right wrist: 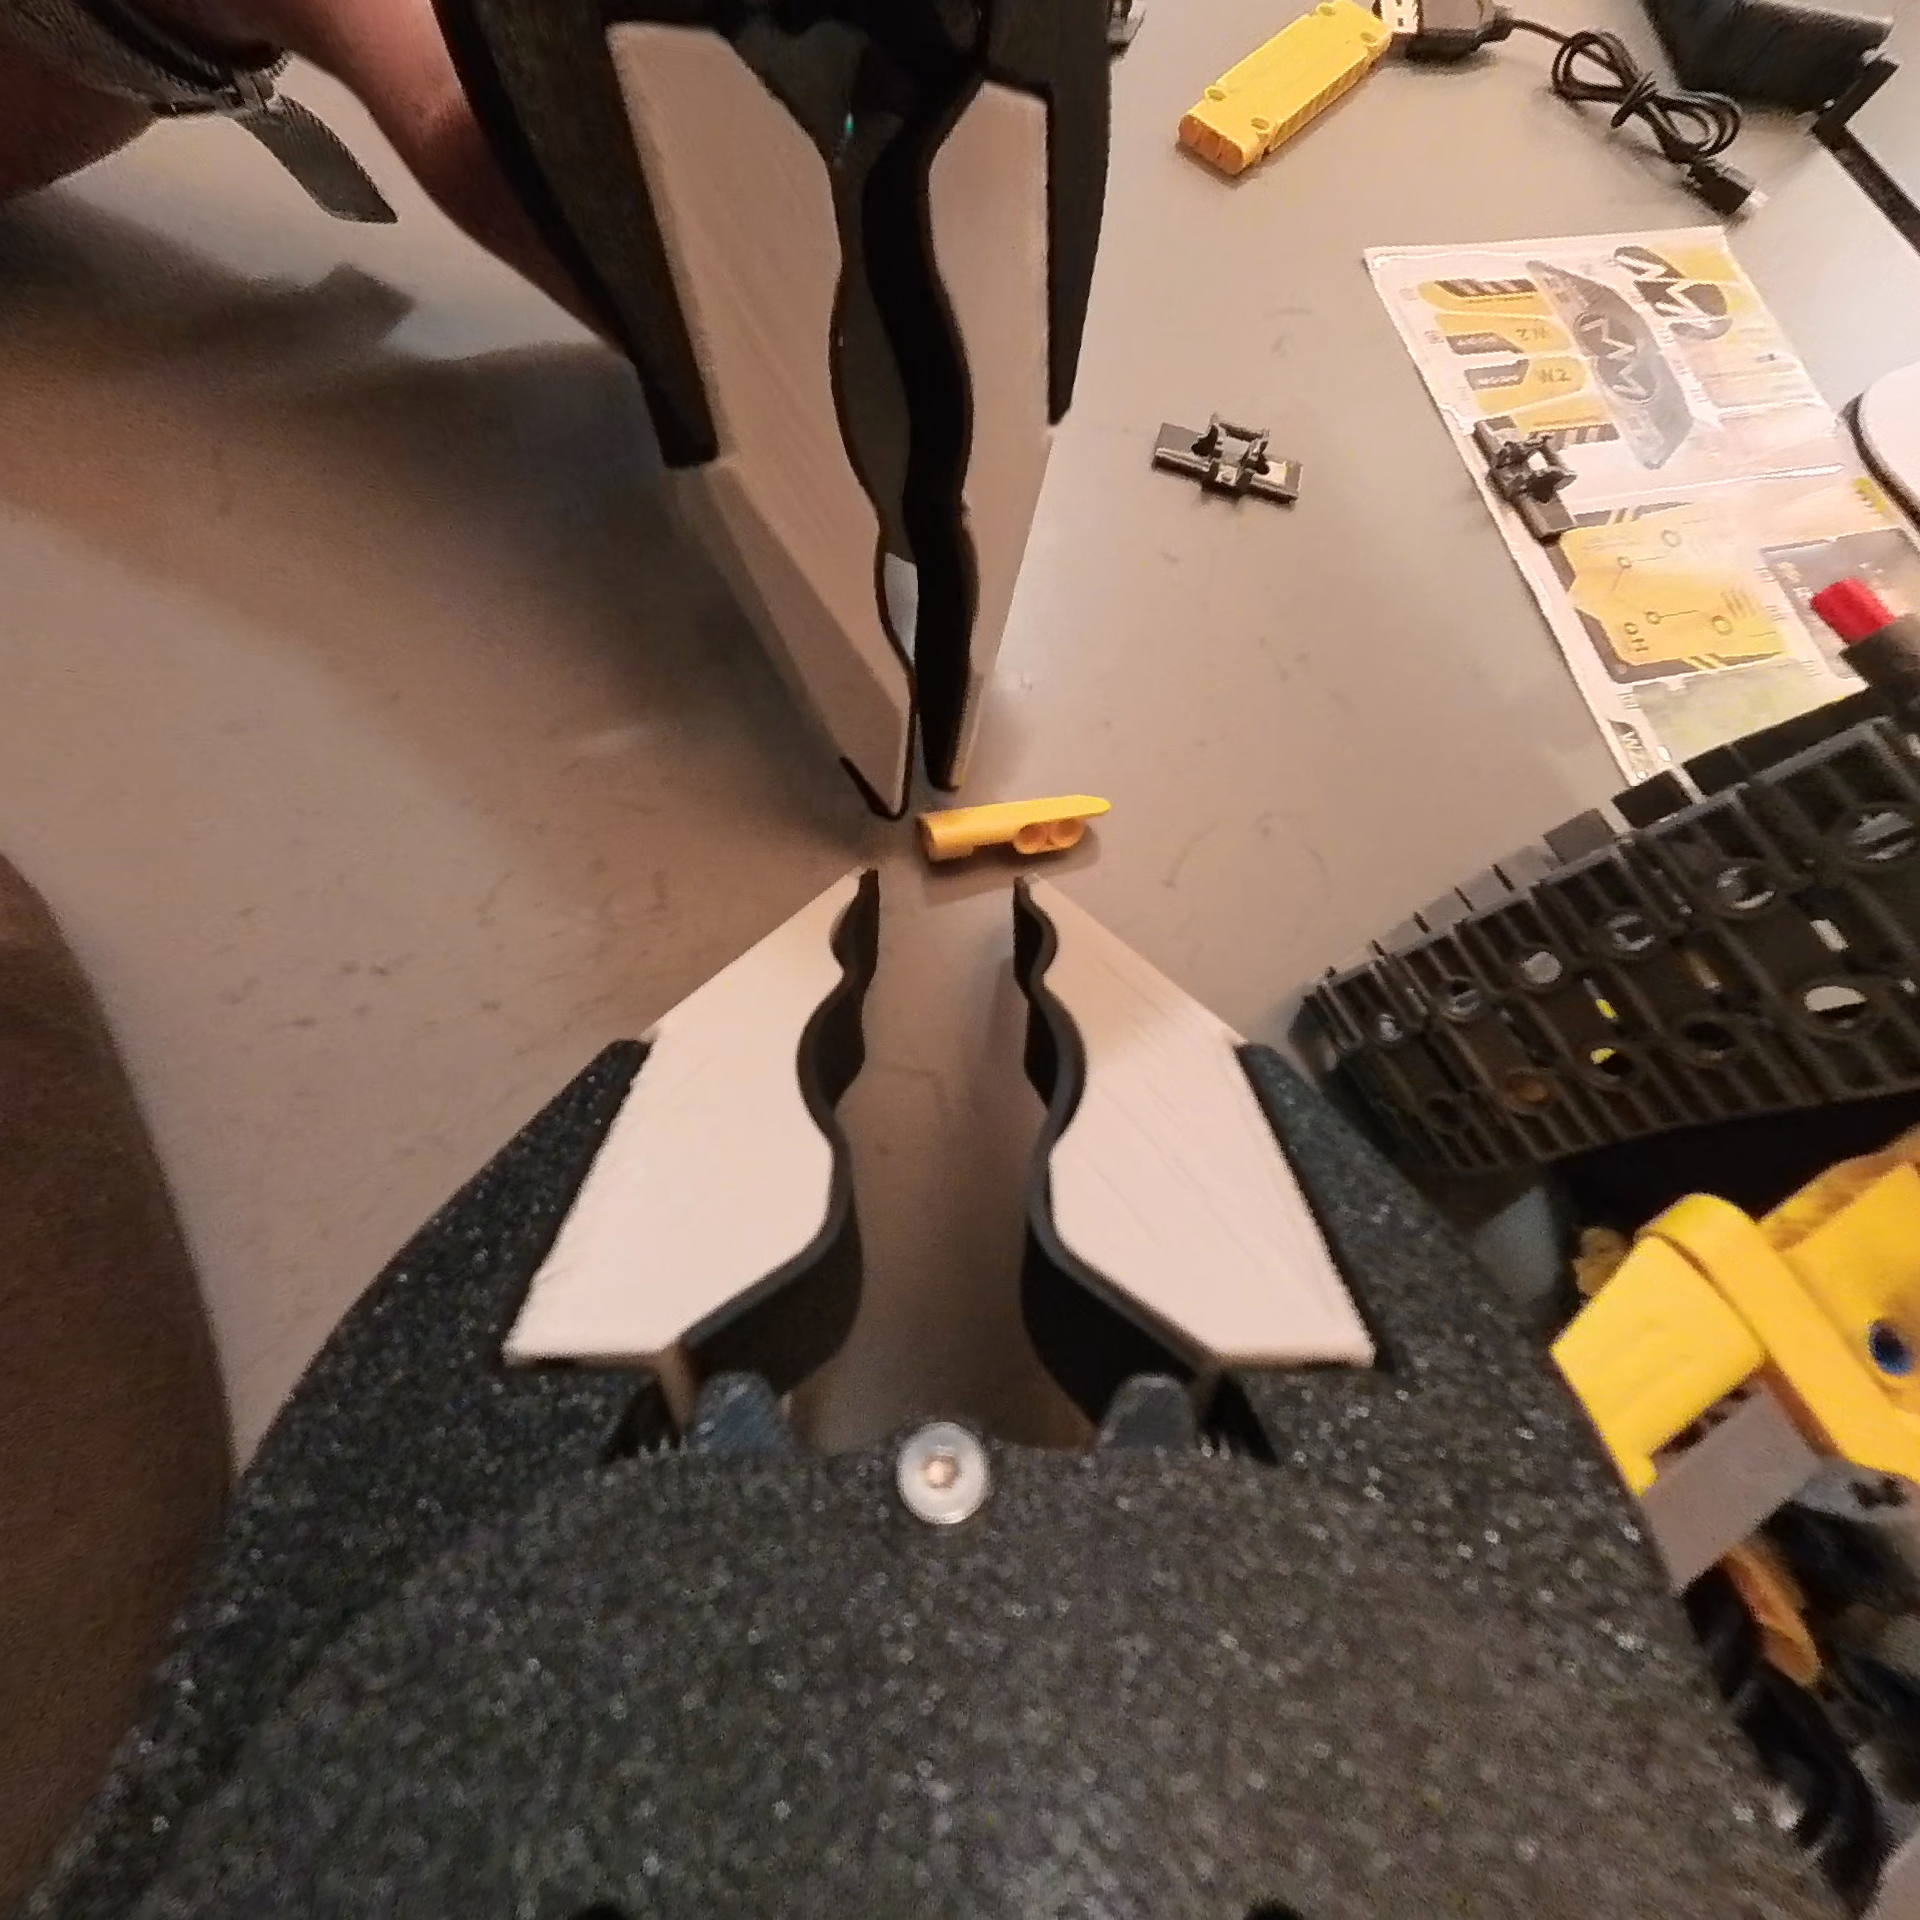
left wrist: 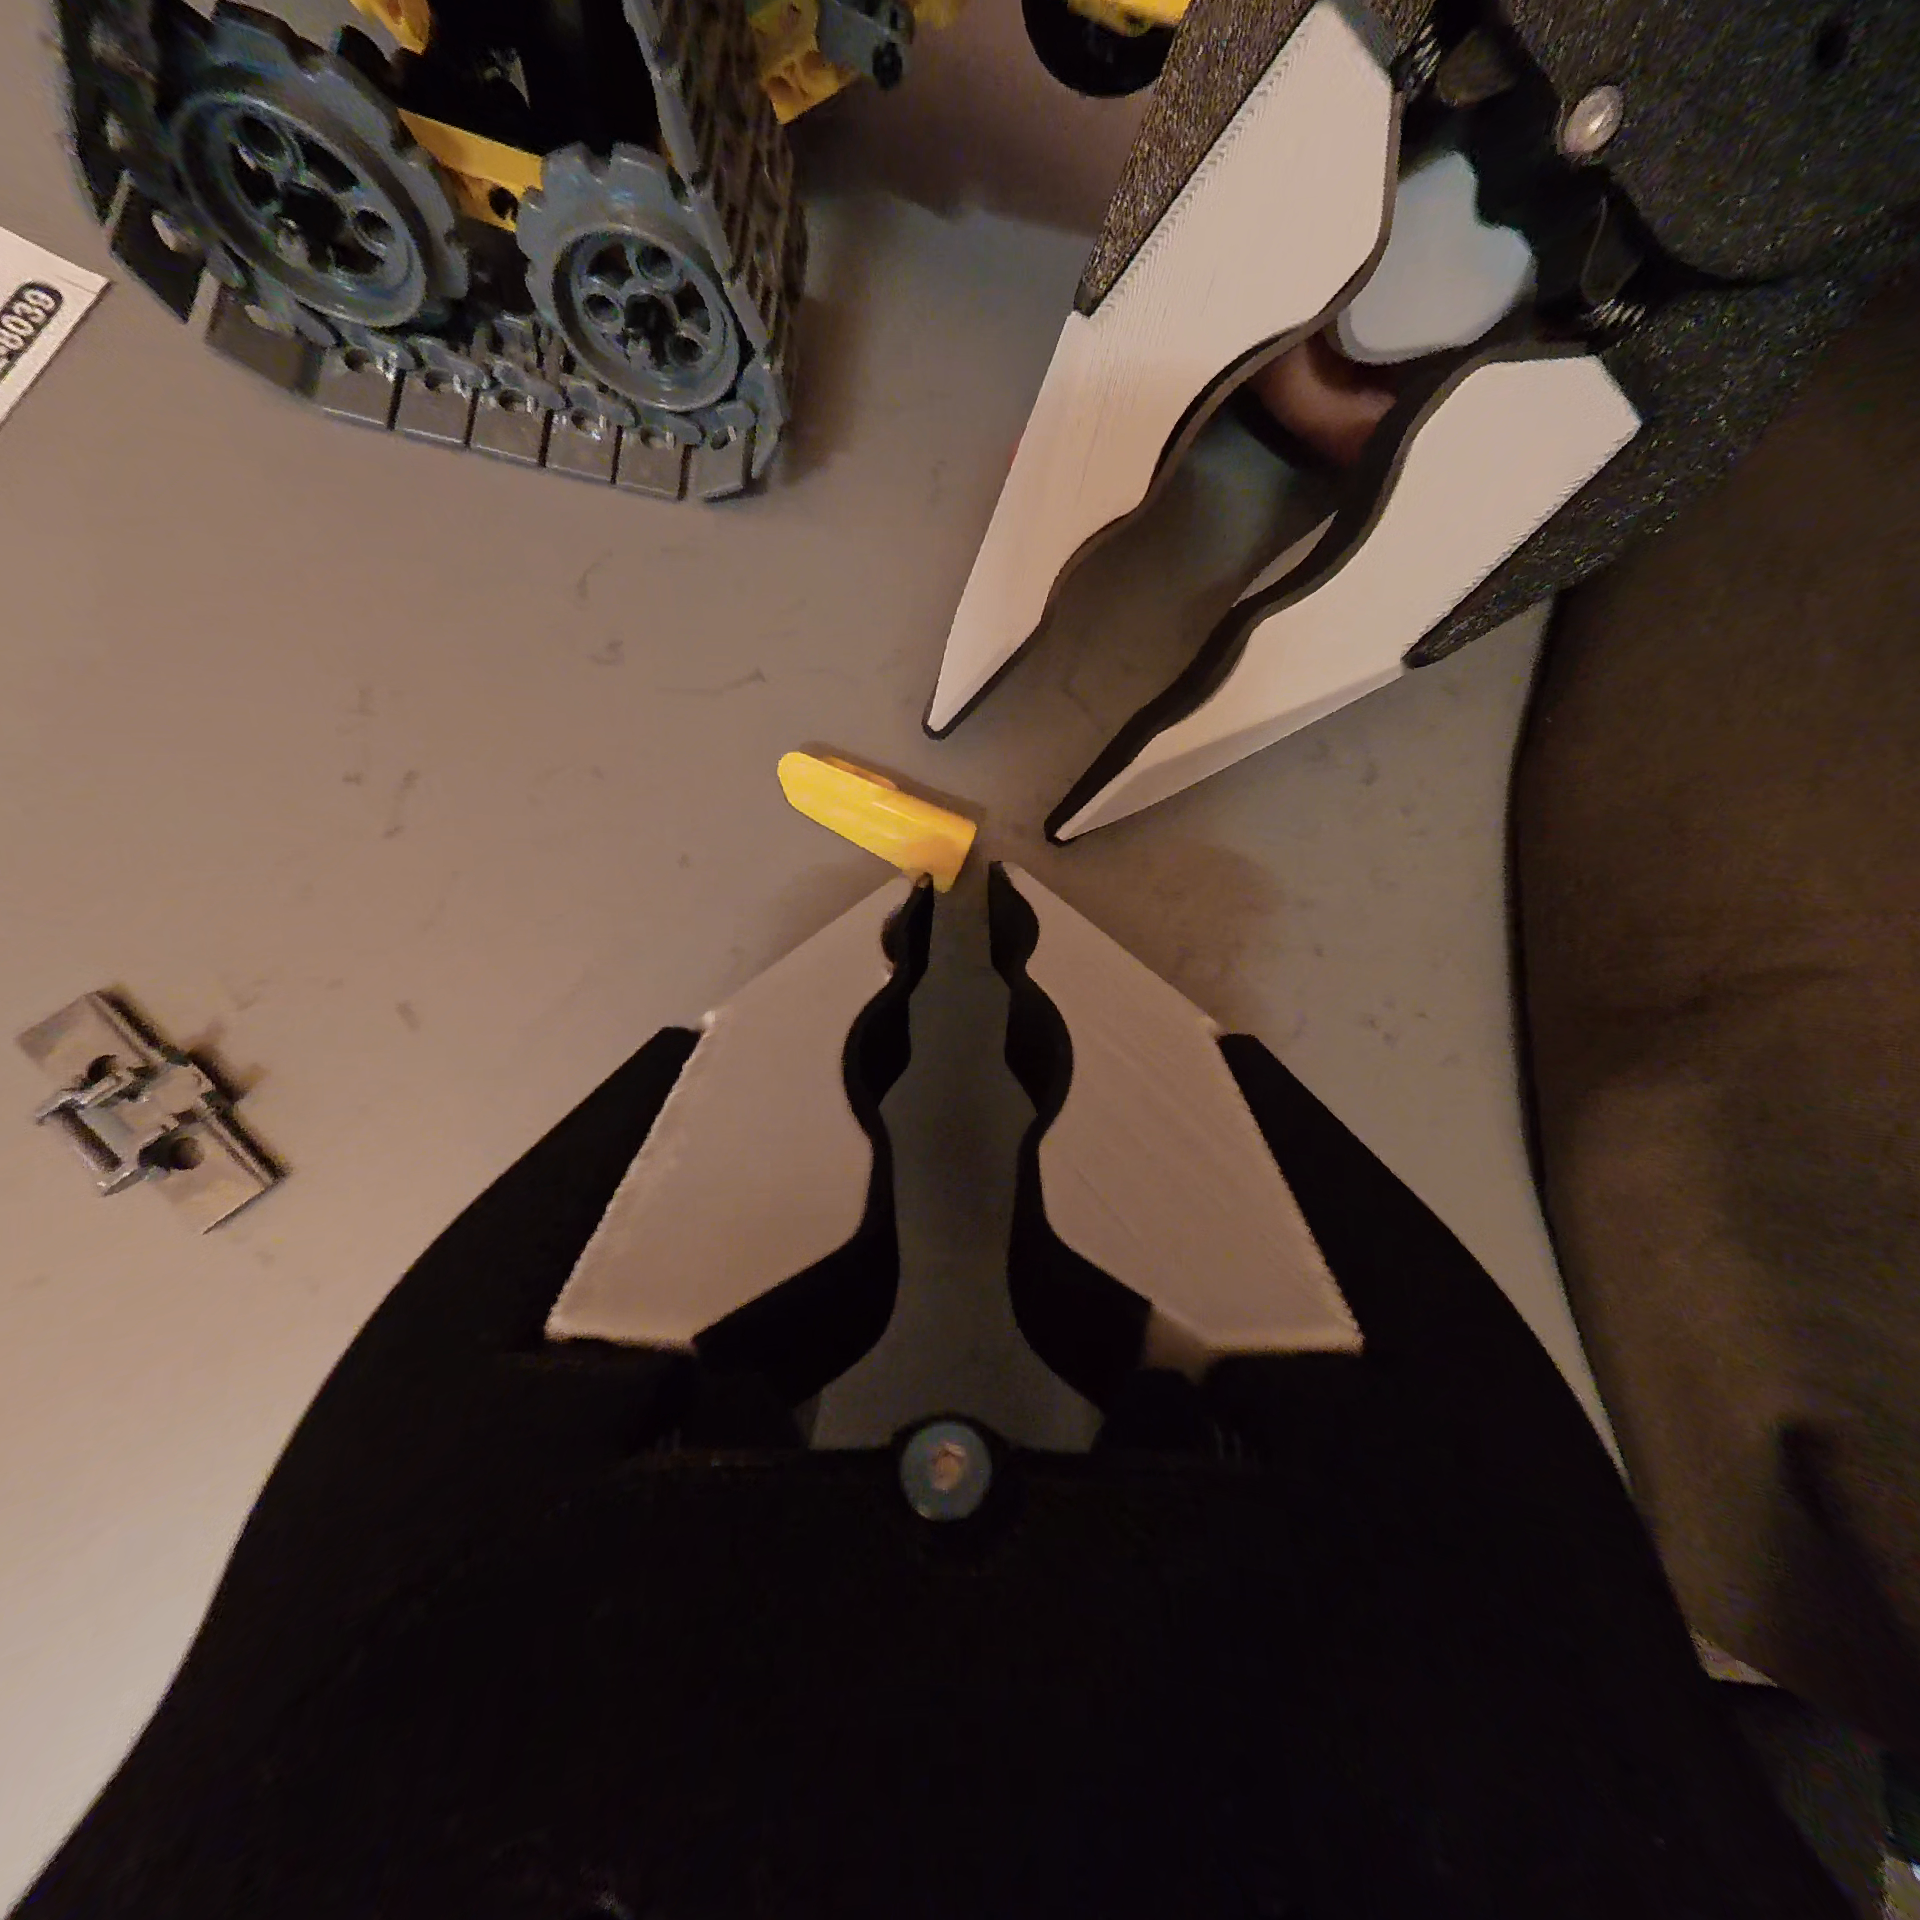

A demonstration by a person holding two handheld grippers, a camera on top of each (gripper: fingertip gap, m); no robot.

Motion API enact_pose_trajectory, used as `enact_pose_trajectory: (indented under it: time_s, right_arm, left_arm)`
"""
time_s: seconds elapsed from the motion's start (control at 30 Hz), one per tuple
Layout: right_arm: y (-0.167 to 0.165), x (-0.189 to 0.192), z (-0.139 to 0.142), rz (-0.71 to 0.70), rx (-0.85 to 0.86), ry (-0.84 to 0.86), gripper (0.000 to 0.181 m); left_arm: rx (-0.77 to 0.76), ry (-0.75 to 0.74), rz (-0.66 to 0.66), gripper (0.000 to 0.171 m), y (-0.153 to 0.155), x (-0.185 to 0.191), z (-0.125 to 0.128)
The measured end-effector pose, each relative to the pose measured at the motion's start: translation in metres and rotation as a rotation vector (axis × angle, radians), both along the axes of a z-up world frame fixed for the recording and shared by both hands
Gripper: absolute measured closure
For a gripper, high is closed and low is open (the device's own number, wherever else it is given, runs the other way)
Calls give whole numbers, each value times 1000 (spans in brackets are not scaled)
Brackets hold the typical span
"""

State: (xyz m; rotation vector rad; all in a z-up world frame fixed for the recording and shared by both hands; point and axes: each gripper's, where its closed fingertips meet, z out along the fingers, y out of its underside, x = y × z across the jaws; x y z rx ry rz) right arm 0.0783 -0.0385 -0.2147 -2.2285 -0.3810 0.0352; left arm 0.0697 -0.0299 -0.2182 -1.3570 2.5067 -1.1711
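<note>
We see left gripper [left wrist: 958,875] fingers narrowly parted, tips just beside small yellow piece [left wrist: 878,821] lying on grey table [left wrist: 416,779] | right gripper [right wrist: 943,881] fingers spread, empty, facing it | risk: crowded tips could nudge piece away | beyond: tracked toy vehicle [left wrist: 447,239], loose grey link [left wrist: 151,1112].

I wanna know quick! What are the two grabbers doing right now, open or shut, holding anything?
Left gripper: open a little, holding nothing, tips right beside the small yellow piece.
Right gripper: open, holding nothing, tips near that piece.
</note>
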Motion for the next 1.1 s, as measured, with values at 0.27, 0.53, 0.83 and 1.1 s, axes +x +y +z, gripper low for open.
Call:
enact_pose_trajectory:
  time_s: [0.27,0.53,0.83,1.1]
  right_arm:
    - [1,-5,5,33,36,-4,156]
    - [12,4,7,-58,62,-67,181]
    - [14,8,1,-90,17,-35,181]
    - [12,9,-5,-90,-13,-85,181]
  left_arm:
    - [-254,-145,121,160,18,14,54]
    - [-275,-136,209,155,28,26,45]
    - [-241,-111,203,154,24,26,34]
    - [-169,-76,148,149,14,21,23]
